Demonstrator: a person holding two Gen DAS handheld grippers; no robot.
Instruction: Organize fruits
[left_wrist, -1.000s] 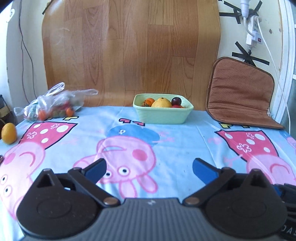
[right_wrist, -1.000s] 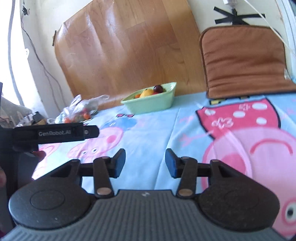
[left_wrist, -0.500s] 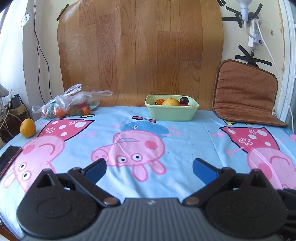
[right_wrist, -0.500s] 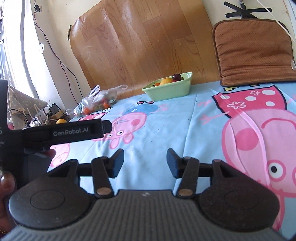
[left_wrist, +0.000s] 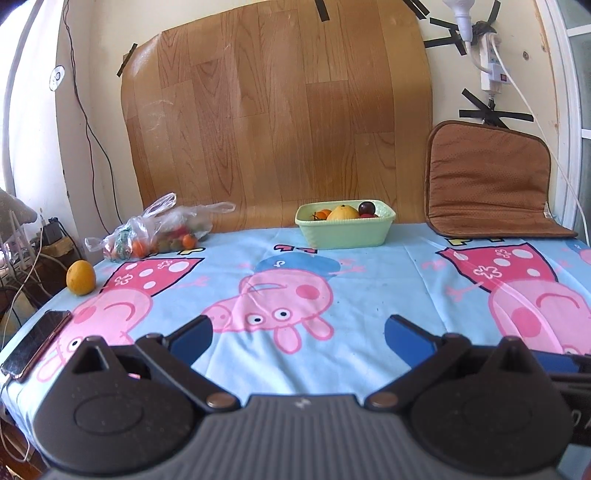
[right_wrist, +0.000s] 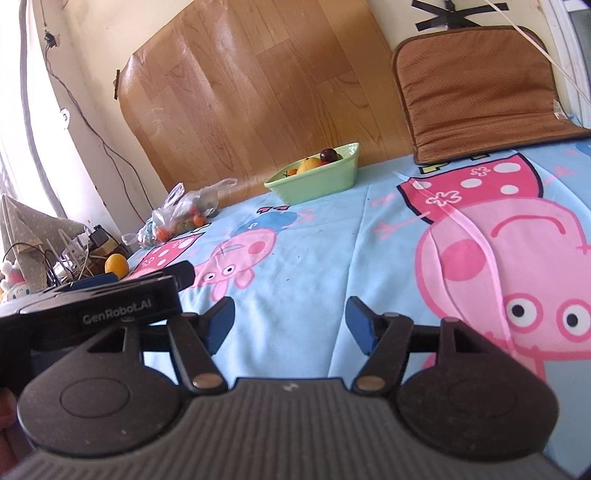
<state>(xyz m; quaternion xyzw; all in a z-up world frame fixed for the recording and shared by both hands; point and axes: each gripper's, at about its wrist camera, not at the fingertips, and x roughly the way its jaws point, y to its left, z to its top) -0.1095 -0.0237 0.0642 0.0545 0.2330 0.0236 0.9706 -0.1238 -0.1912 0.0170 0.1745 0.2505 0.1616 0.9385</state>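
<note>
Cartoon-pig cloth (left_wrist: 369, 273) covers the desk; a wood-grain sheet (left_wrist: 280, 110) is taped to the wall behind it. One pale green bowl (left_wrist: 345, 230) sits at the far edge, centre, right against that sheet. Inside it: one yellow fruit (left_wrist: 343, 213), one dark plum (left_wrist: 366, 207), one small orange fruit (left_wrist: 324, 213), and a bit of red, too small to identify. One clear plastic bag (left_wrist: 162, 230) of small orange and green fruits lies far left, well apart from the bowl; count inside unclear. One loose yellow-orange fruit (left_wrist: 80, 277) stands near the left desk edge, in front of the bag. One phone (left_wrist: 35, 343) lies at the near-left edge, partly overhanging. One brown cushion (left_wrist: 487, 181) leans on the wall at far right, its lower flap lying on the cloth. Wide open stretch of cloth between the bowl and both tools; the loose fruit and phone are the only things along the left edge.

Left gripper (left_wrist: 297, 334): blue fingers (left_wrist: 192, 338) spread wide, released, holding nothing, over the near cloth. Right gripper (right_wrist: 290, 325): fingers (right_wrist: 360, 326) moderately apart, released, empty, touching nothing; in its view the left tool's body sits just to the left.
</note>
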